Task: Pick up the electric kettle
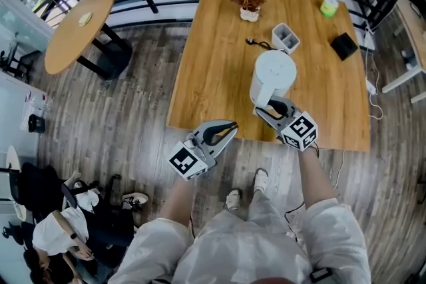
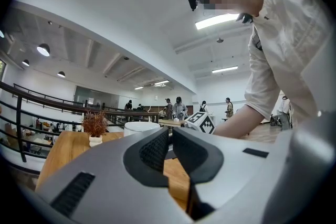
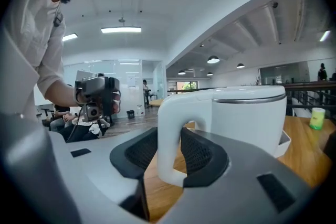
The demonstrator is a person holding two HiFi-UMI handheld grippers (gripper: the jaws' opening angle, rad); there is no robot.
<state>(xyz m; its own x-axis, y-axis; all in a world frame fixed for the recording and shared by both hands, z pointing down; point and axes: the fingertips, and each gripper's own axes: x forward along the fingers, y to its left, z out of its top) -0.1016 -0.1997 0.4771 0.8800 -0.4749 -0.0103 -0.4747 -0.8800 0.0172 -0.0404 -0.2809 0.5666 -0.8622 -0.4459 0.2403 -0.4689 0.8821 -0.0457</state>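
White kettle (image 1: 273,75), upright, a little right of centre in the head view. Stands on the wooden worktop (image 1: 213,70), close to its lower edge.

Right claw (image 1: 269,105), reaching in from the lower right. Grasps the kettle from the side nearest the bottom of the frame. In the right gripper view, shows the white loop handle (image 3: 169,113) between the two ribbed black pads (image 3: 202,152), one pad on each side and both touching it. Leaves the kettle's body (image 3: 247,118) to the right of centre there, lid on, base resting on the wood.

Left claw (image 1: 233,124), at the worktop's lower edge, left of the kettle and apart from it. Clenched tight, tips meeting, nothing between them in the left gripper view (image 2: 170,131).

Farther up the worktop: dried plant (image 1: 250,0) in a small white pot at the upper edge, white square holder (image 1: 285,38) just above the kettle, green cup (image 1: 329,6) and black box (image 1: 344,46) toward the upper right.

Round wooden table (image 1: 80,26) at upper left, well apart, on grey plank floor (image 1: 133,116).
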